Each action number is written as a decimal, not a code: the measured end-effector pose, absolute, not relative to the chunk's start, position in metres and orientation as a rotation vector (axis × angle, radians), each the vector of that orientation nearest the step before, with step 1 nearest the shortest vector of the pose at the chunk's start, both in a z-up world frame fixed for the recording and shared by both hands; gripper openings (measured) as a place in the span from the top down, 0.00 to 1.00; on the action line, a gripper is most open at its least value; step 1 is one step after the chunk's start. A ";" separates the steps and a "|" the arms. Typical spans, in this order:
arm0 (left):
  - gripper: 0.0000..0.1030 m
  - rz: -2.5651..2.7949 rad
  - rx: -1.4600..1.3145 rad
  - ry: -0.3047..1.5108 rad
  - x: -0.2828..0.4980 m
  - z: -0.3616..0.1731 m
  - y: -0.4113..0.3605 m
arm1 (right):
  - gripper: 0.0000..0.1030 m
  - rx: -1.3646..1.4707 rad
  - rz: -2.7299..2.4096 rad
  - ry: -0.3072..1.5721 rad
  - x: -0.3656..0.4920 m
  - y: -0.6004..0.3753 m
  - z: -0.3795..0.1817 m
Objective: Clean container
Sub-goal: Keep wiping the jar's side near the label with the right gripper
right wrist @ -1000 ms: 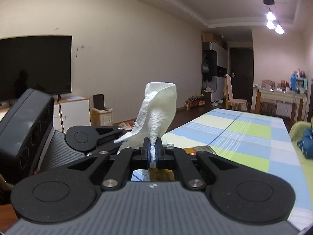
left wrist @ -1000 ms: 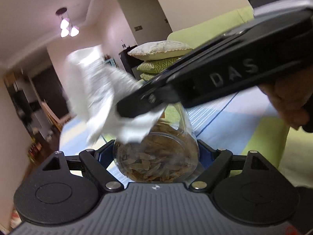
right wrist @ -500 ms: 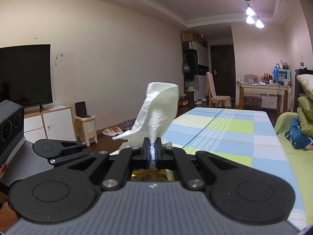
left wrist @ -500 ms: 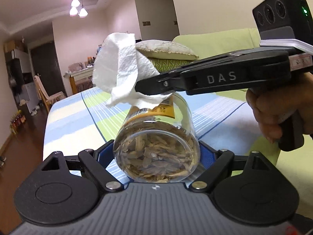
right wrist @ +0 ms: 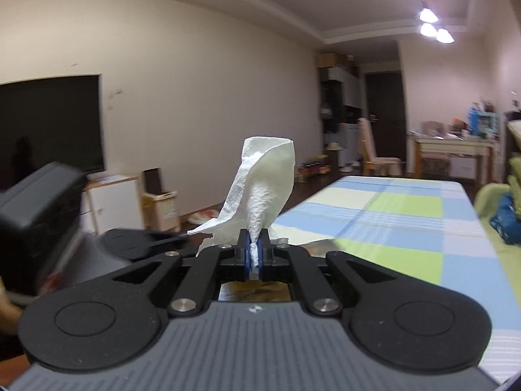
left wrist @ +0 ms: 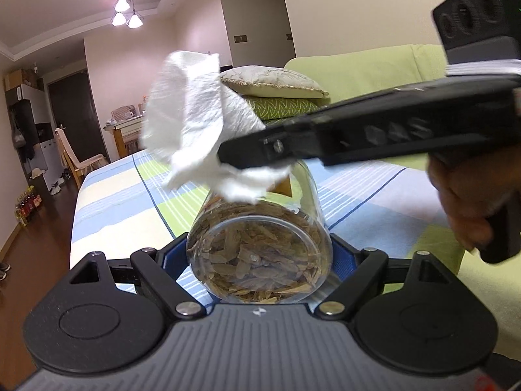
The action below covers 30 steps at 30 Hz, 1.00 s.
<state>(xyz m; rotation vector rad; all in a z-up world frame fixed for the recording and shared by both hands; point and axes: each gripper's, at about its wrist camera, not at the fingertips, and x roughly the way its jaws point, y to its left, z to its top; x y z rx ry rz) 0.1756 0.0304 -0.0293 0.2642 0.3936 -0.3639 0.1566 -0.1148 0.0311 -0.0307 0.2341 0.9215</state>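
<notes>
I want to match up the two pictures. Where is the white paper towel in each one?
Left wrist view: the paper towel is upper middle, pinched at the tip of the right gripper, draped onto the jar.
Right wrist view: the paper towel stands in the centre, clamped between the gripper's fingers.
Shared landmark: the checked tablecloth.

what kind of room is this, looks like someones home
Most likely a home living and dining room: a green sofa with stacked cushions, a television on a low cabinet, and a dining table with a chair.
</notes>
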 end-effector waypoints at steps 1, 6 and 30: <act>0.17 -0.364 0.263 0.394 0.175 -0.029 0.031 | 0.98 -0.039 0.929 0.234 0.155 -0.113 0.032; 0.17 -0.363 0.262 0.393 0.174 -0.029 0.030 | 0.98 -0.063 0.891 0.227 0.166 -0.115 0.033; 0.17 -0.371 0.232 0.404 0.172 -0.031 0.016 | 0.98 -0.041 0.847 0.185 0.154 -0.136 0.025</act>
